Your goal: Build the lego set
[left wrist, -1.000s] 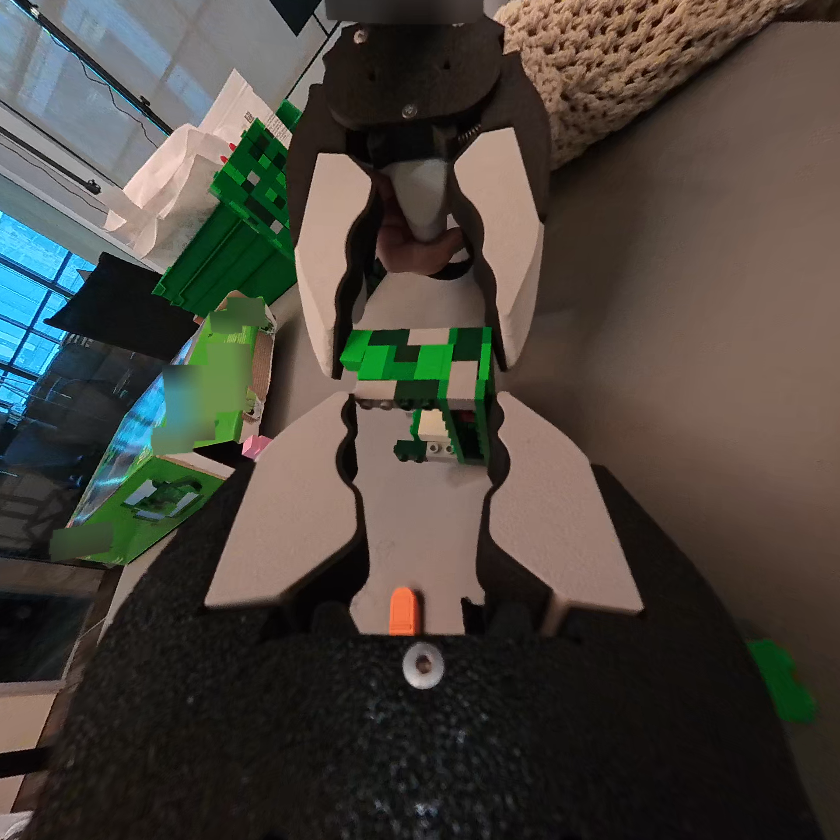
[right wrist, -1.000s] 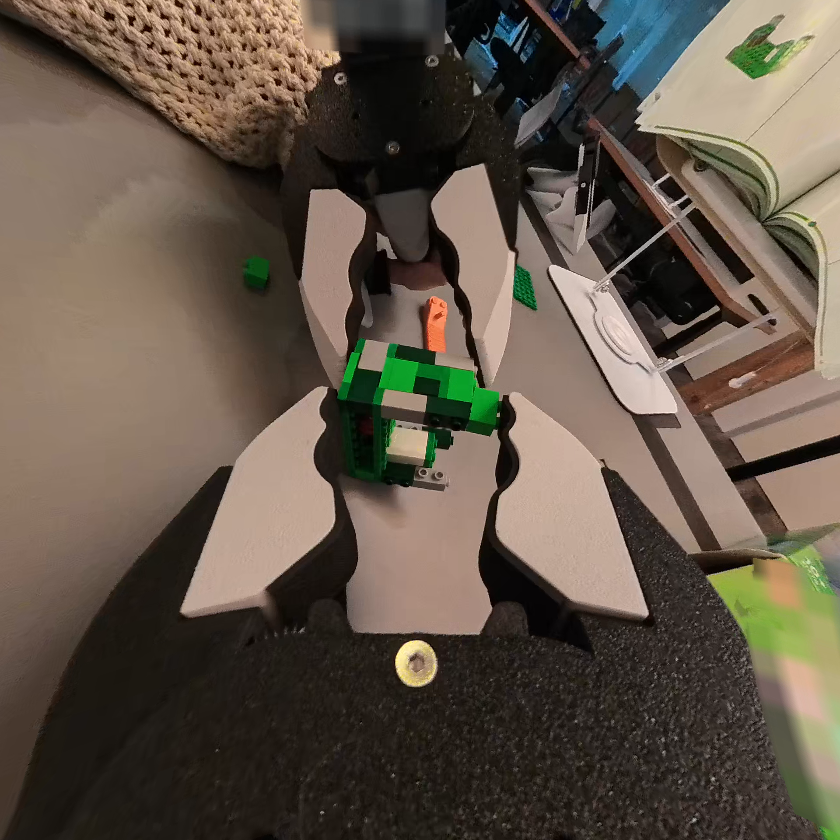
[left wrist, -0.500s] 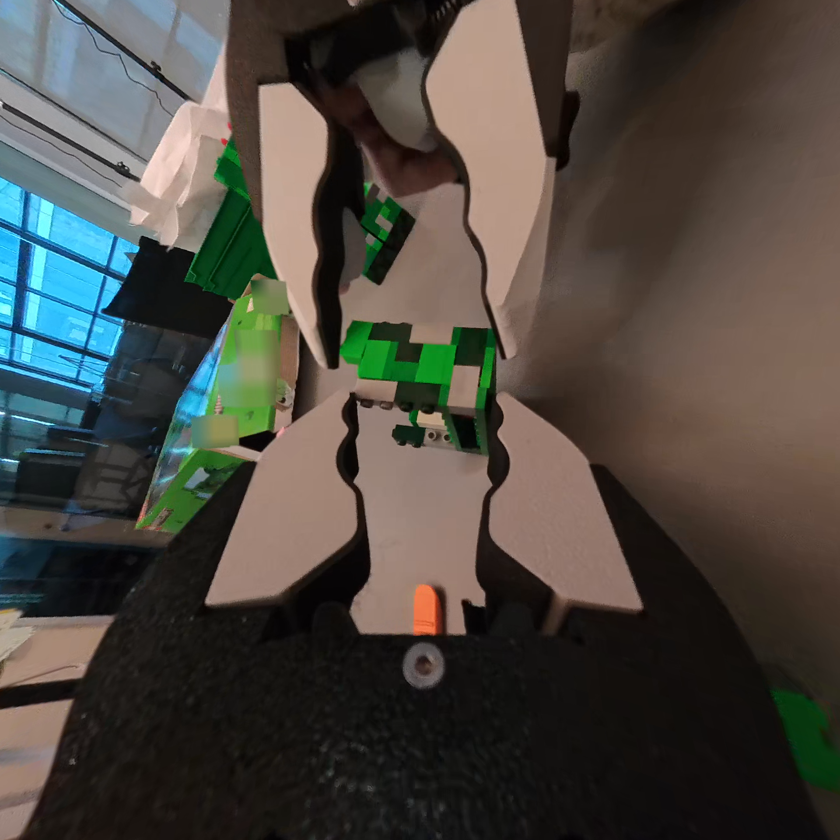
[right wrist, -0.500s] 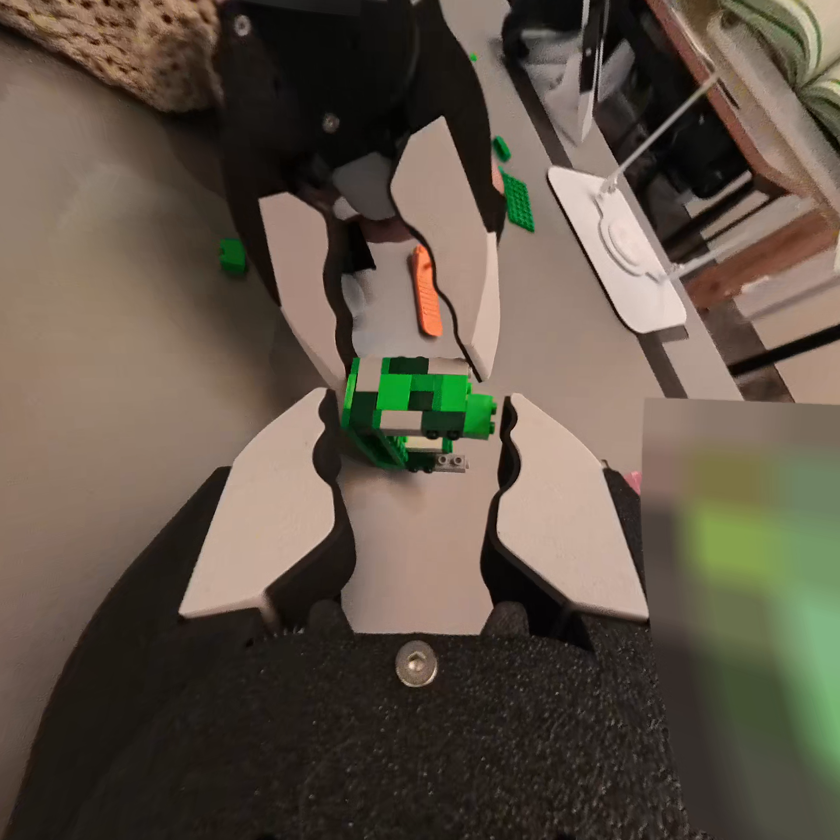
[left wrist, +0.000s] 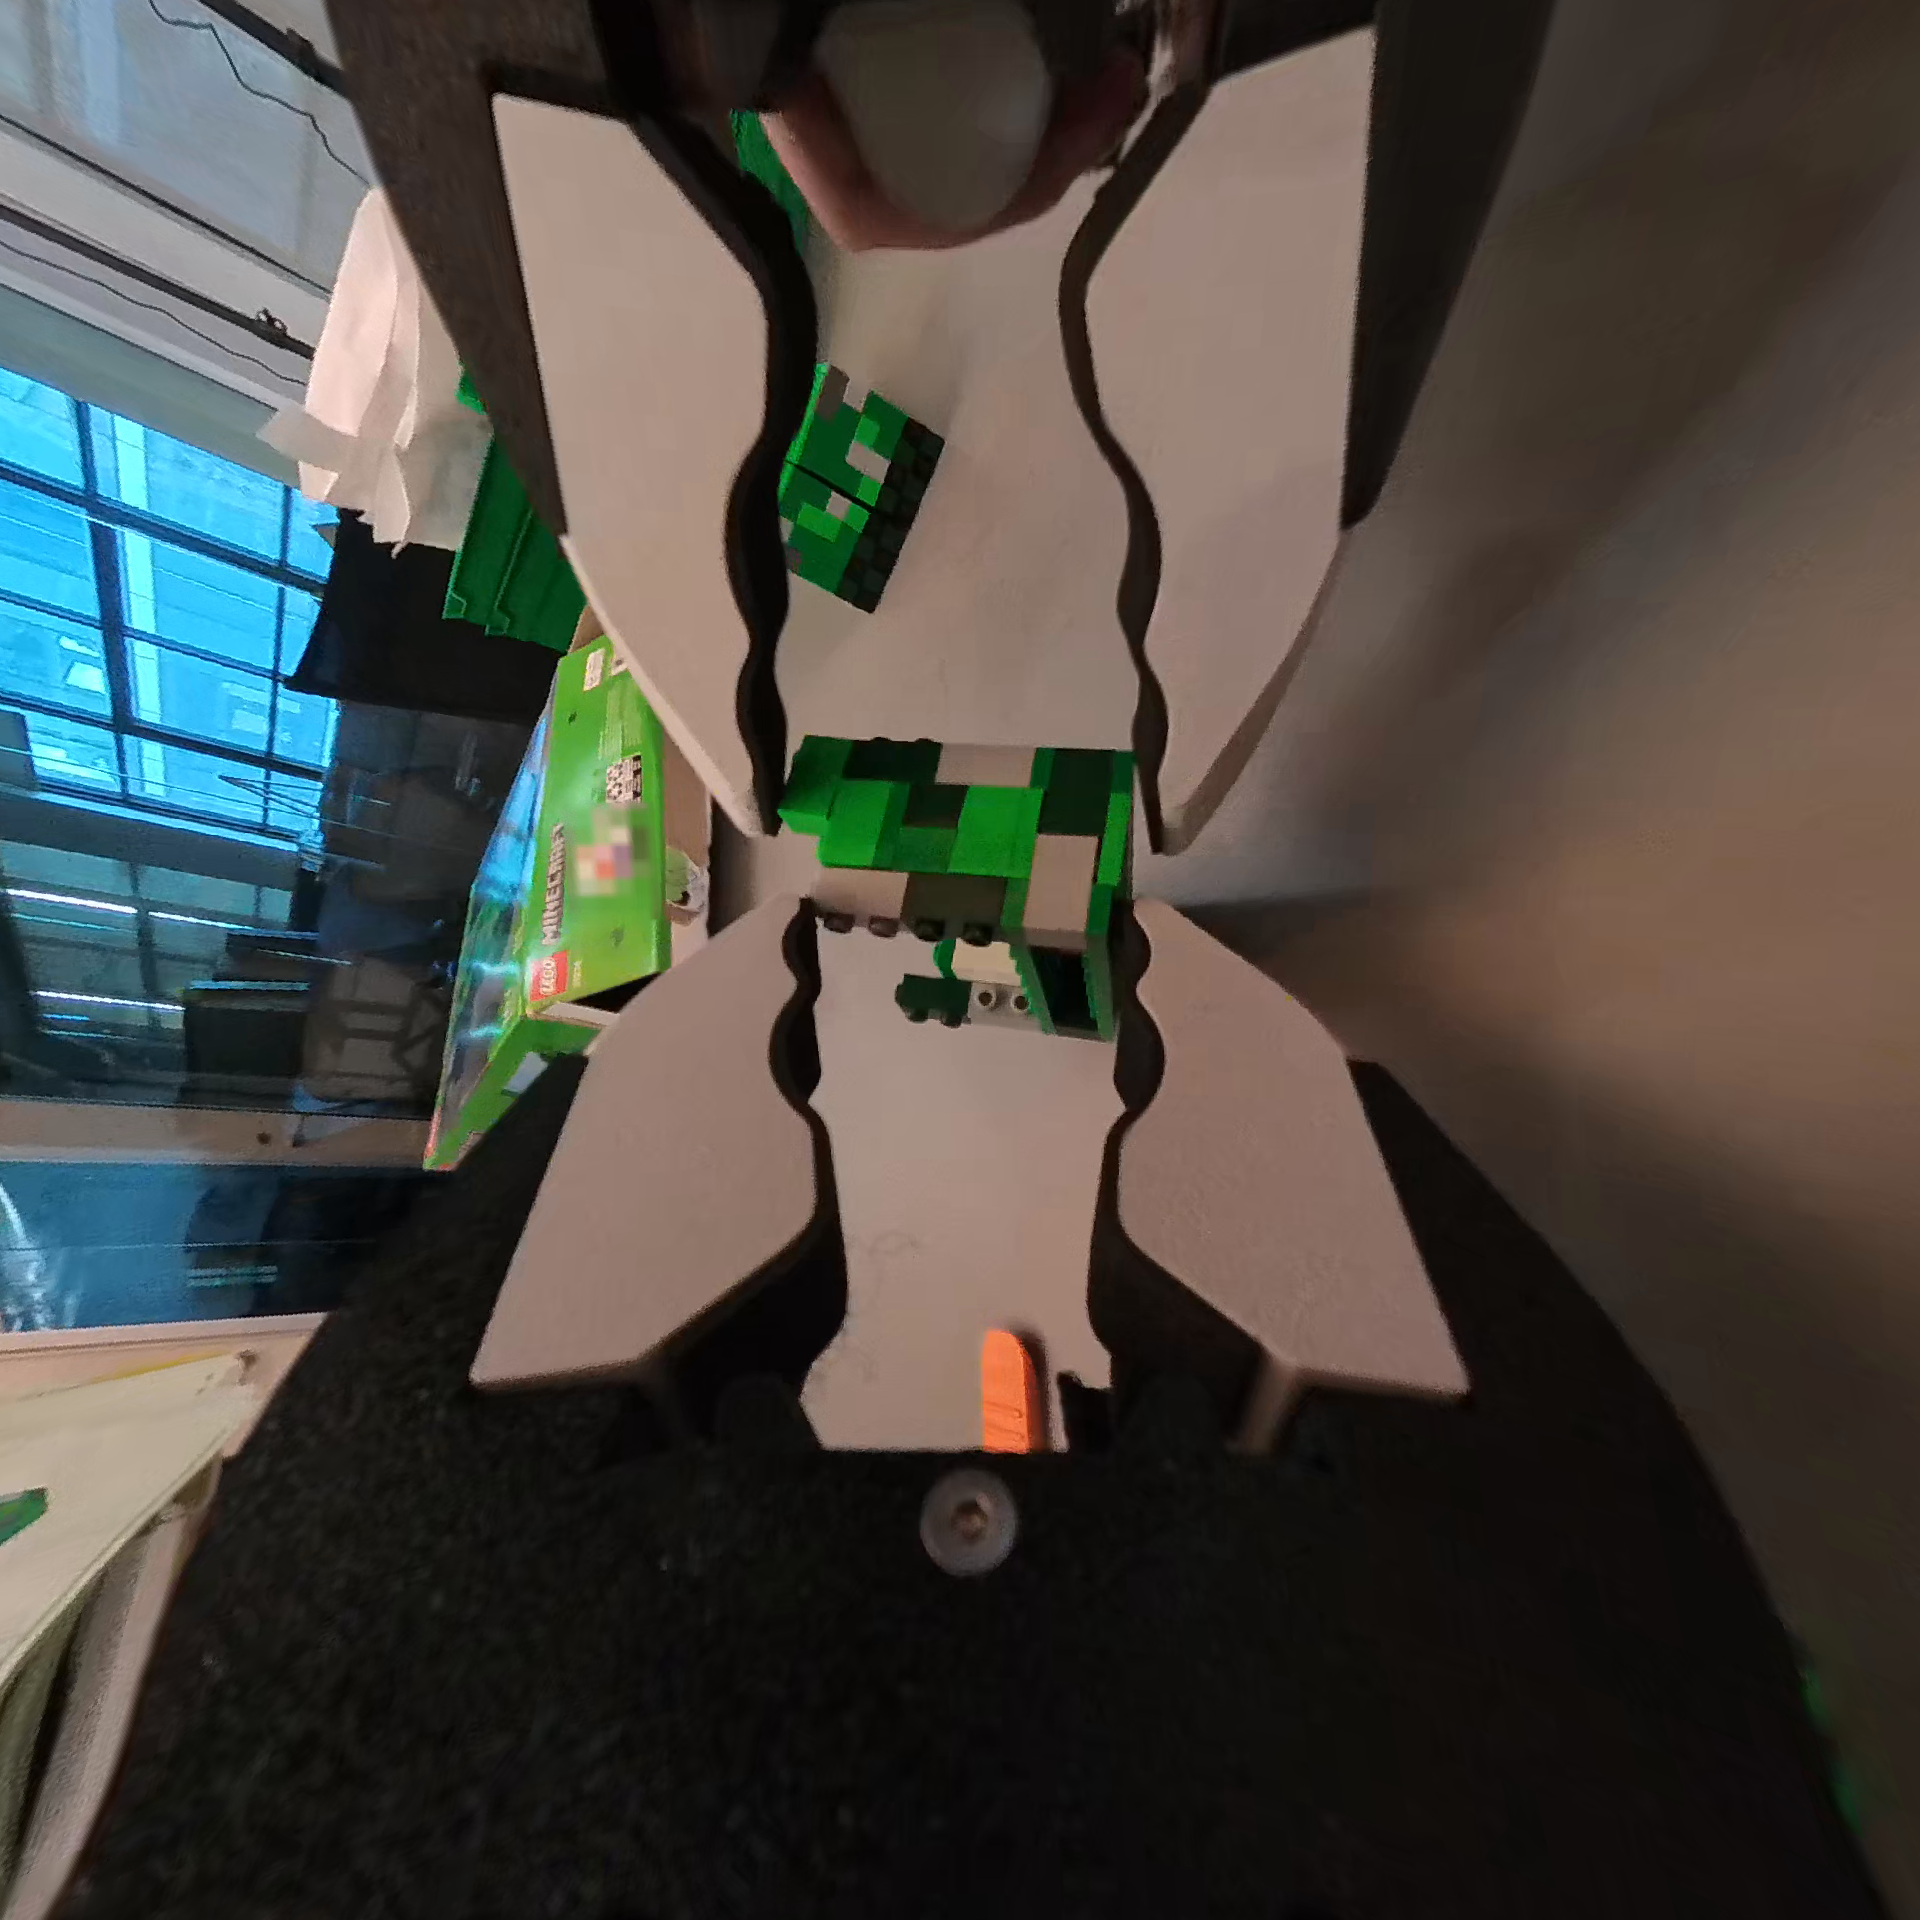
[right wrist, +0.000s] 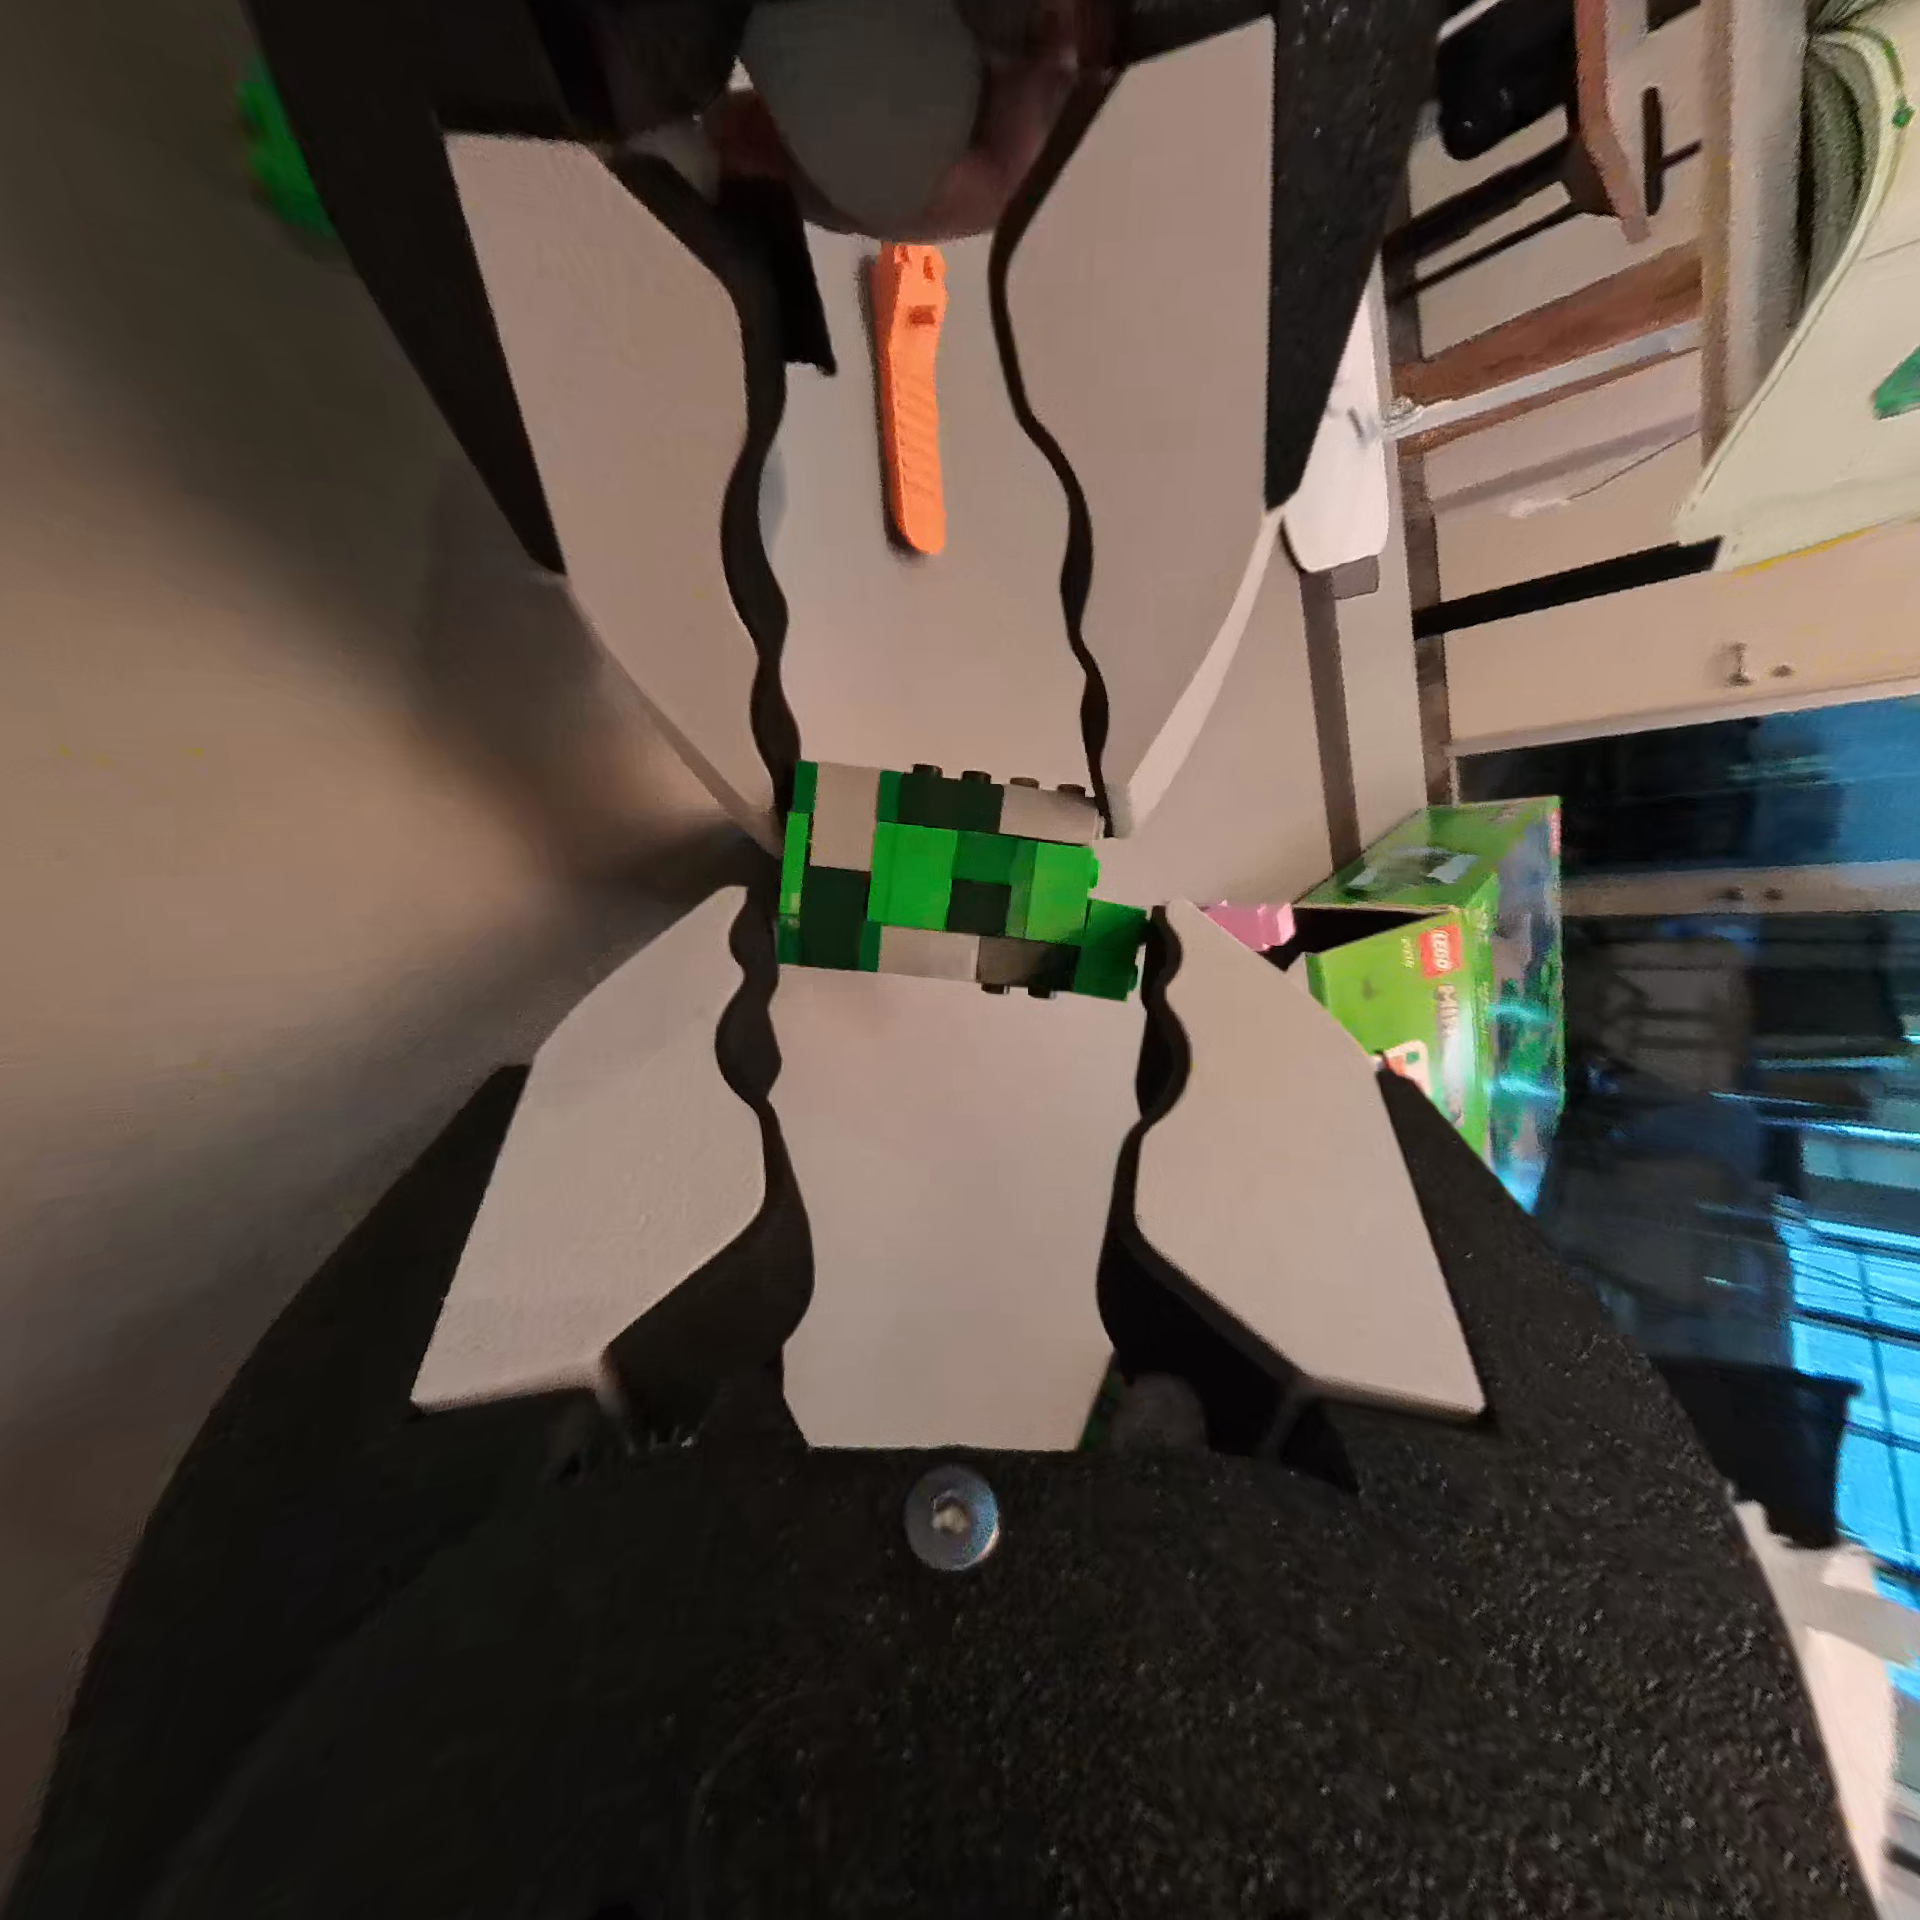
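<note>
The lego block (left wrist: 961,842) hangs above the grey table (left wrist: 1558,727), clamped from opposite ends by both tongs, left (left wrist: 961,914) and right (right wrist: 961,935). This looks like a mid-build reorientation or hand-over. Next, one pair should release only while the other grips firmly, lest bricks pop off.
</note>
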Demonstrator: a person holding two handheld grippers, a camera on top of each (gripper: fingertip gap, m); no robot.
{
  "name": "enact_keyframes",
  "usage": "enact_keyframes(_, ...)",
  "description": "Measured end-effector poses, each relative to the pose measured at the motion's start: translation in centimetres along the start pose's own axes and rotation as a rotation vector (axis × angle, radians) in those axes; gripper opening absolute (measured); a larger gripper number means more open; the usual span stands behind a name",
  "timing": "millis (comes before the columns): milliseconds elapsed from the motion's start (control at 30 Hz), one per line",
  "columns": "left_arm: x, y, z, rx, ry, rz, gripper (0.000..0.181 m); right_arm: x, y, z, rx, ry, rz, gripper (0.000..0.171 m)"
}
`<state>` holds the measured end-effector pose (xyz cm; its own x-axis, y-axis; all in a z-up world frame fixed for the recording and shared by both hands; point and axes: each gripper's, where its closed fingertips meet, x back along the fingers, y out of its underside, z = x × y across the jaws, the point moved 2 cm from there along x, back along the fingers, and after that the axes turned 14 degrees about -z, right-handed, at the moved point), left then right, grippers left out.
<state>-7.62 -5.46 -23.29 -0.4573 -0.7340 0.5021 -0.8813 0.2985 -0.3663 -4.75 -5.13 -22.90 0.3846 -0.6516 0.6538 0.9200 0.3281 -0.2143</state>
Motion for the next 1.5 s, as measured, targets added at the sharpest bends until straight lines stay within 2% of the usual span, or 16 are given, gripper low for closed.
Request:
enact_keyframes(367, 0.05, -0.36, 0.14, -0.036, -0.024, 0.008, 0.054, 0.12, 0.27, -0.09, 0.059, 0.018, 0.0, 0.066)
enact_keyframes(667, -0.04, -0.24, -0.03, -0.011, -0.017, 0.007, 0.054, 0.18, 0.08, 0.06, -0.003, -0.014, 0.042, 0.067)
enact_keyframes(767, -0.09, -0.09, 0.03, -0.048, -0.039, -0.004, 0.054, -0.16, 0.21, 0.25, -0.012, 0.003, 0.027, 0.075)
enact_keyframes(900, -0.11, -0.12, 0.02, -0.042, -0.038, -0.004, 0.054, -0.14, 0.29, -0.04, 0.002, -0.01, 0.024, 0.068)
enact_keyframes(1500, -0.13, -0.1, 0.01, -0.047, -0.044, -0.003, 0.054, -0.13, 0.39, -0.03, 0.012, -0.017, 0.032, 0.066)
